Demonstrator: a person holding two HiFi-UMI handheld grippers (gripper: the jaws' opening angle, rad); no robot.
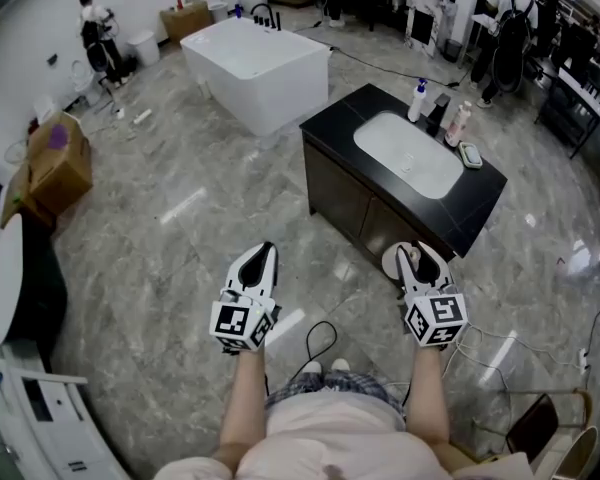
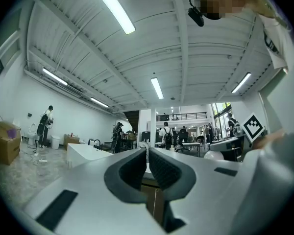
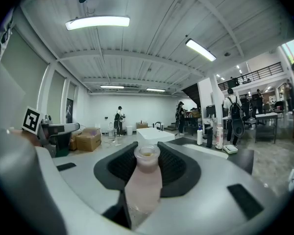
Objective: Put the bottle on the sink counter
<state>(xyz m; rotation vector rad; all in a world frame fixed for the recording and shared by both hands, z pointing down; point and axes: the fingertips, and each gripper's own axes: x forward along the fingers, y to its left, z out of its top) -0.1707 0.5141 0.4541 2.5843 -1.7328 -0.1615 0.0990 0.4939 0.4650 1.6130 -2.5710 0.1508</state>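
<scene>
A pale pink bottle (image 3: pixel 145 180) with an open neck sits between the pads of my right gripper (image 3: pixel 147 166), which is shut on it; its neck points away from the camera. In the head view the right gripper (image 1: pixel 412 255) hangs just short of the near corner of the black sink counter (image 1: pixel 480 203), which has a white basin (image 1: pixel 408 155). Level with it and further left, my left gripper (image 1: pixel 262 254) is over the floor. Its jaws meet in the left gripper view (image 2: pixel 147 155), shut with nothing between them.
Two bottles (image 1: pixel 417 99) (image 1: pixel 458 123), a dark dispenser (image 1: pixel 438 113) and a soap dish (image 1: pixel 470 155) stand along the counter's far side. A white bathtub (image 1: pixel 260 68) lies beyond, cardboard boxes (image 1: pixel 60 163) at left, a cable (image 1: pixel 318 340) by my feet. People stand at the back.
</scene>
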